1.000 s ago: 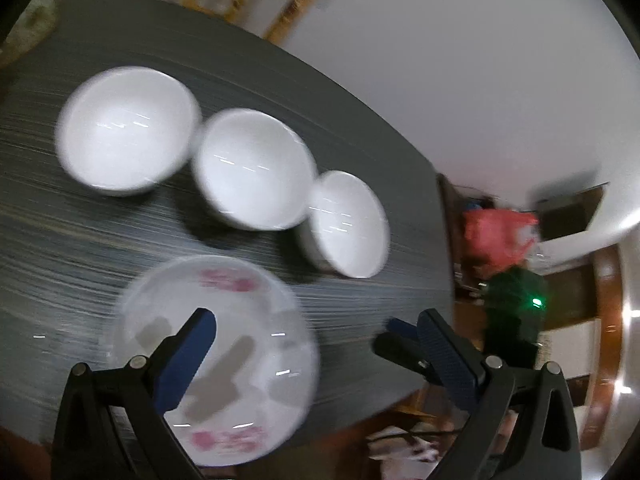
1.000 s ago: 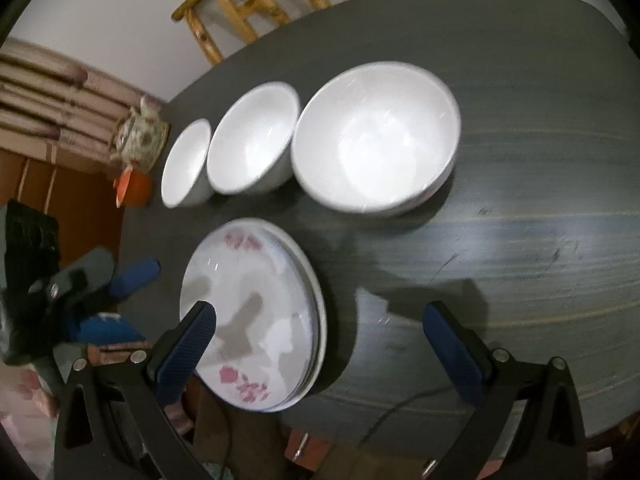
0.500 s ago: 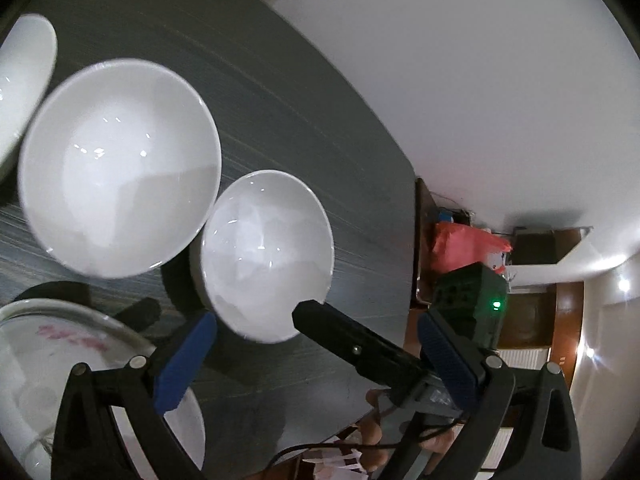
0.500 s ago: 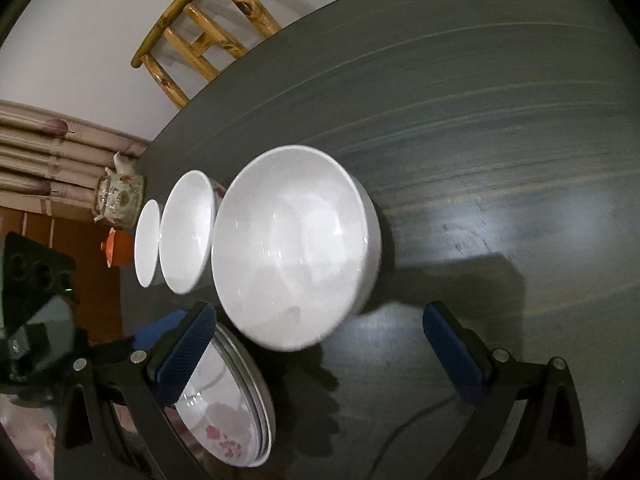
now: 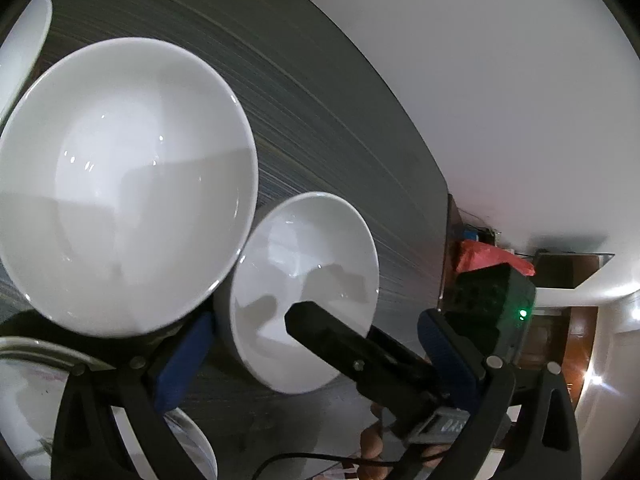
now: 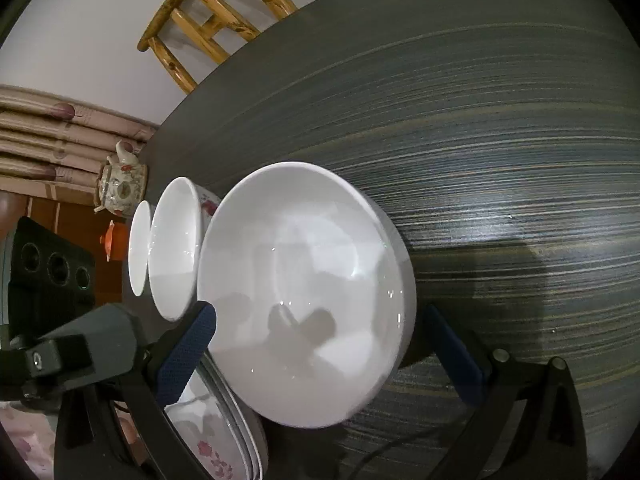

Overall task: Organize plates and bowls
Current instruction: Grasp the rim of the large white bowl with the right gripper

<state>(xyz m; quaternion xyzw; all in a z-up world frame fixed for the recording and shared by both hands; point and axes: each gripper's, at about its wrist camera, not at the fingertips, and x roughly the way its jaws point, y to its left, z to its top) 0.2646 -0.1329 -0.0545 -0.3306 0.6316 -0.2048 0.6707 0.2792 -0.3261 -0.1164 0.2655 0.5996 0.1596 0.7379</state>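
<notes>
- While the left wrist camera looked over the dark table (image 5: pixel 340 92), the left gripper (image 5: pixel 312 344) had its two blue fingers (image 5: pixel 182 360) wide apart, holding nothing.
- The small white bowl (image 5: pixel 304 280) sat on the table between those fingers, not touched by them as far as could be seen.
- The middle white bowl (image 5: pixel 120 184) stood just beside the small one on its left, and its rim covered a bit of it.
- A sliver of the big white bowl (image 5: pixel 28 40) showed at the far left edge.
- A flowered plate (image 5: pixel 24 404) lay at the bottom left, under the gripper.
- A black tool (image 5: pixel 360 352) with a hand (image 5: pixel 372 444) on it reached in over the small bowl.
- From the right wrist camera, the right gripper (image 6: pixel 320 356) also had its blue fingers (image 6: pixel 186 354) spread apart, empty.
- The big white bowl (image 6: pixel 304 292) sat on the table (image 6: pixel 500 140) between them; touching could not be told.
- The middle bowl (image 6: pixel 174 252) and the small bowl (image 6: pixel 138 254) stood in a row behind it.
- A stack of flowered plates (image 6: pixel 216 436) lay at the bottom left.
- A wooden chair (image 6: pixel 212 20) and a teapot (image 6: pixel 120 188) were farther back.
</notes>
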